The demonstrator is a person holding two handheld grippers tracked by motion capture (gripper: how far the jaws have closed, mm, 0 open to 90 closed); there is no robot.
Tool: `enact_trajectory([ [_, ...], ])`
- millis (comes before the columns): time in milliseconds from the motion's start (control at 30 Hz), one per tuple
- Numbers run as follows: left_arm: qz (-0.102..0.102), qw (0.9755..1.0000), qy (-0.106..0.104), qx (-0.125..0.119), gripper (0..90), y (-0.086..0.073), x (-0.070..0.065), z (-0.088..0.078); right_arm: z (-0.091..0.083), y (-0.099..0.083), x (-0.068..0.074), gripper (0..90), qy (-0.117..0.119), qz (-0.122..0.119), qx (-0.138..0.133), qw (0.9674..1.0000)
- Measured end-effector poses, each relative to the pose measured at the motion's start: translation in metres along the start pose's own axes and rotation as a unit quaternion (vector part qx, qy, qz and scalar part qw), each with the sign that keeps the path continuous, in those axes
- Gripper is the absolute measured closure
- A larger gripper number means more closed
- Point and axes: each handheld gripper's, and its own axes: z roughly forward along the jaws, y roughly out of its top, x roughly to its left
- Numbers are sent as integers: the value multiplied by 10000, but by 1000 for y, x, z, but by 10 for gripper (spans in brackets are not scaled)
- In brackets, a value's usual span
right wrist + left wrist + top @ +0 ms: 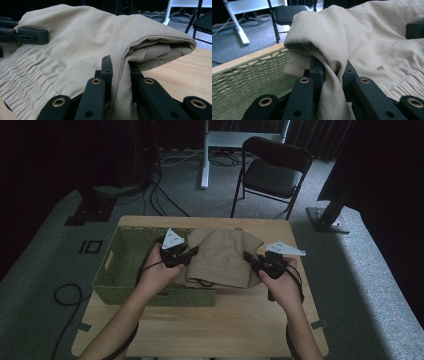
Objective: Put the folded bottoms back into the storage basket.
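Left gripper (192, 252) and right gripper (248, 256) each clamped on a side of the folded beige shorts (222, 256), lifted over the table (220, 320) just right of the green basket (117, 270), black chair (272, 167) beyond; left gripper view shows basket weave up close.

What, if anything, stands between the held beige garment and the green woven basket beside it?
Nothing visible does. Left gripper and right gripper are both shut on the folded beige garment, whose left edge already hangs over the near rim of the green basket. What lies inside the basket cannot be seen.
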Motion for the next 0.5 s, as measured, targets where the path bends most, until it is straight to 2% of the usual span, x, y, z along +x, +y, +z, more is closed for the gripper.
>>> enact_trajectory([
  [500, -118, 9990, 421, -48, 781, -12, 38, -24, 41, 13, 33, 809, 174, -157, 44, 9997],
])
